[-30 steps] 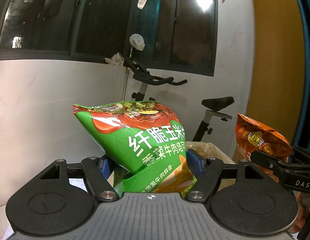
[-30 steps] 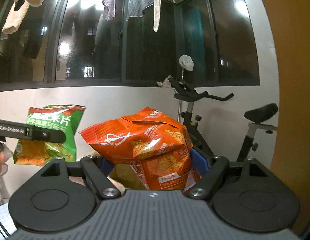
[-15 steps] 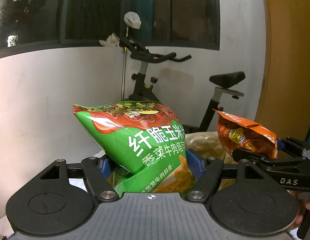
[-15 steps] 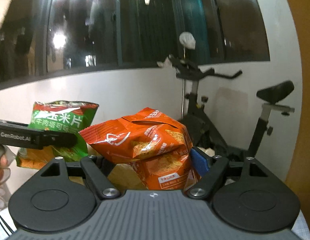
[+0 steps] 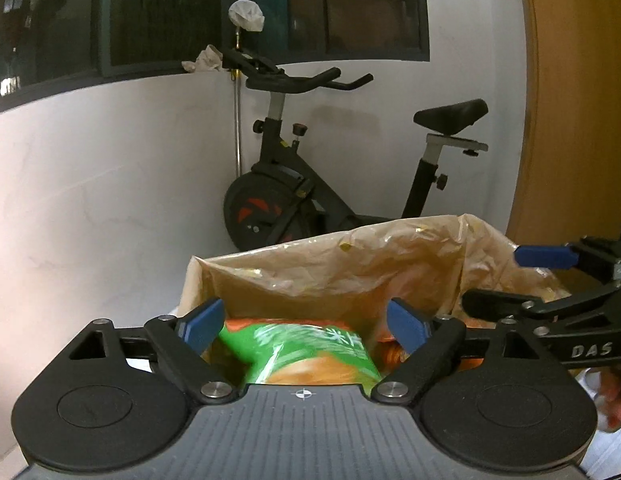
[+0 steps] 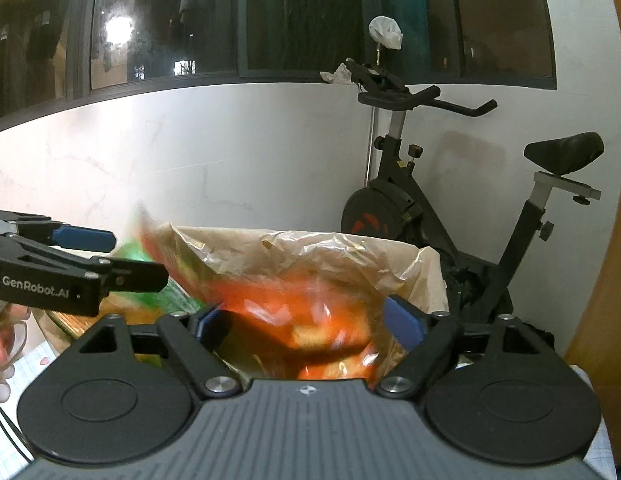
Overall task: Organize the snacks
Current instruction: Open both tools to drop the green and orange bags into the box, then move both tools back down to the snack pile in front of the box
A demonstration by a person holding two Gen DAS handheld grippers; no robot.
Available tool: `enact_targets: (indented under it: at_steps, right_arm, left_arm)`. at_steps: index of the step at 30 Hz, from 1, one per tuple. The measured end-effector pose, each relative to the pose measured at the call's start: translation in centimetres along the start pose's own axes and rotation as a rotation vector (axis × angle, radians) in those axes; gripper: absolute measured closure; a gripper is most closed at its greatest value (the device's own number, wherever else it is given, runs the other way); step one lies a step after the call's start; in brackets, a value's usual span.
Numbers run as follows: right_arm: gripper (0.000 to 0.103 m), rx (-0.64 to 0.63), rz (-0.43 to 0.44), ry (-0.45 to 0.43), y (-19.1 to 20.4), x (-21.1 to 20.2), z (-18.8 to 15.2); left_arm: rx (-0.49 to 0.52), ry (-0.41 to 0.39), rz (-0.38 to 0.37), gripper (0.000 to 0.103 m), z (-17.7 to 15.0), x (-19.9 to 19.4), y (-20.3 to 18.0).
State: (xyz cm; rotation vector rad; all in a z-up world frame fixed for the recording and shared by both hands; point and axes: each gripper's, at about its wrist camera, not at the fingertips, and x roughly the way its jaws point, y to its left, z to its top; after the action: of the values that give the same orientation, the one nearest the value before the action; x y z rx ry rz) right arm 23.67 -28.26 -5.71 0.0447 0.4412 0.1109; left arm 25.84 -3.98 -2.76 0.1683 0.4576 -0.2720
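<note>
My left gripper [image 5: 303,326] hangs over a box lined with a clear plastic bag [image 5: 330,264]. Its jaws are opening, and the green corn-chip bag [image 5: 306,356] is a blur below them, free of the blue pads [image 5: 200,324]. My right gripper [image 6: 306,322] is over the same lined box [image 6: 310,248], its jaws opening too. The orange snack bag [image 6: 294,312] is smeared with motion between and below them, and no pad presses on it. Each gripper shows in the other's view: the right gripper [image 5: 518,280], the left gripper [image 6: 122,258] with the green bag [image 6: 162,296] under it.
A black exercise bike [image 5: 310,200] stands behind the box against the white wall. Dark windows run above. A wooden panel [image 5: 570,100] rises at the right. A person's fingers [image 6: 6,340] show at the left edge.
Both grippers have moved forward and down over the lined box. Both have let go: the green bag and the orange bag have slipped from between the pads and are dropping into the box.
</note>
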Motion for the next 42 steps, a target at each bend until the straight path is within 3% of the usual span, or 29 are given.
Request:
enact_targets:
  at_steps: [18, 32, 42]
  right_arm:
    - [0.013, -0.051, -0.023, -0.002, 2.6, -4.0, 1.3]
    - [0.013, 0.028, -0.108, 0.028, 4.3, -8.4, -0.9]
    - [0.013, 0.051, -0.097, 0.036, 5.0, -11.4, -3.7]
  left_arm:
    - [-0.029, -0.041, 0.064, 0.012, 1.2, -5.0, 1.1]
    - [-0.069, -0.046, 0.078, 0.012, -2.4, -11.0, 3.1]
    - [-0.105, -0.033, 0.057, 0.012, -6.1, -13.8, 3.3]
